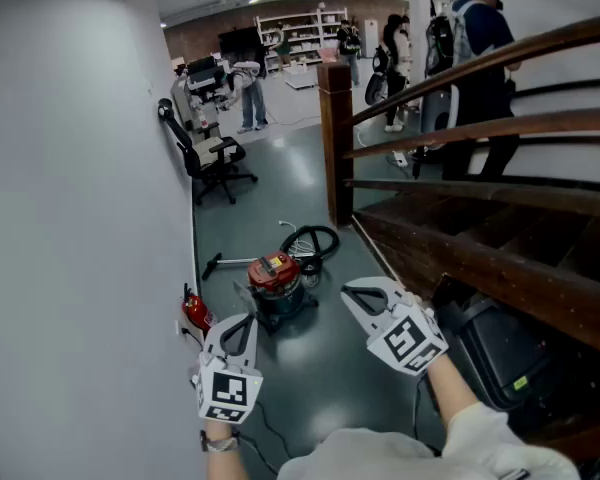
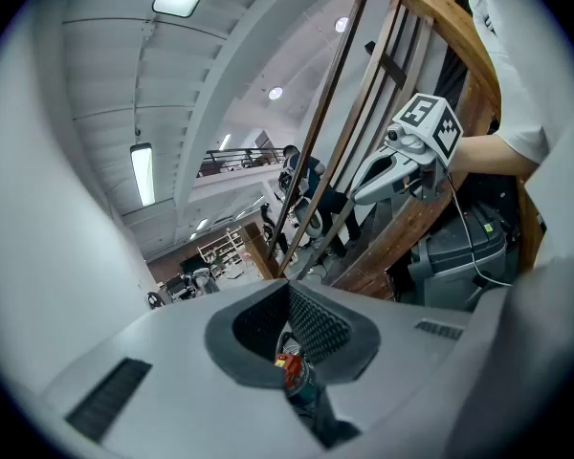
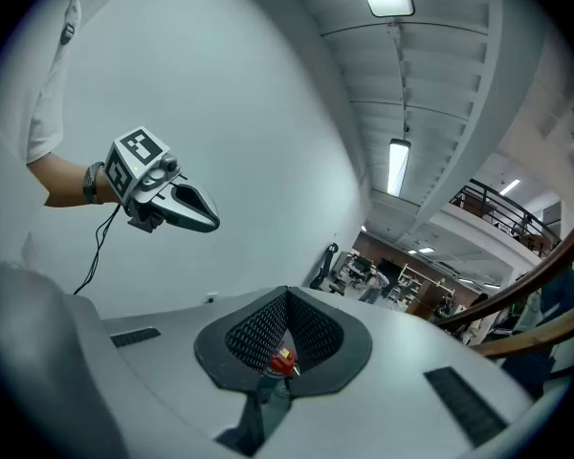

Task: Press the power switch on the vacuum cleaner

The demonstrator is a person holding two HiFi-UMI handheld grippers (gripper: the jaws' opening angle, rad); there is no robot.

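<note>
Two claws are out in front of us, and both have their jaws together on nothing. The left gripper (image 1: pixel 238 324) shows its ribbed pads meeting at the tip in its own view, and the right gripper (image 1: pixel 352 292) looks the same in its own. Both point slightly downward and neither touches anything.

Past each tip, the gap under the pads frames the vacuum cleaner (image 1: pixel 277 282), so both claws aim roughly at it. It stands upright on the floor ahead of us and below us, a dark drum with a red top, close to the white wall (image 1: pixel 80 218). In the head view it sits between the two tips and a little beyond them. We judge the left claw the nearer, since its tip lies just beside the drum's near left edge, while the right claw is off to the drum's right. The power switch is too small for us to find, though we expect it on the red top, so the press would come from above.

The hose (image 1: pixel 313 240) lies coiled on the far side, and the wand (image 1: pixel 230 261) lies flat pointing toward the wall. We cannot tell what the drum holds. A dark bin (image 1: pixel 500 353) sits under the wooden stair rail (image 1: pixel 480 128) to our right, its contents hidden.
</note>
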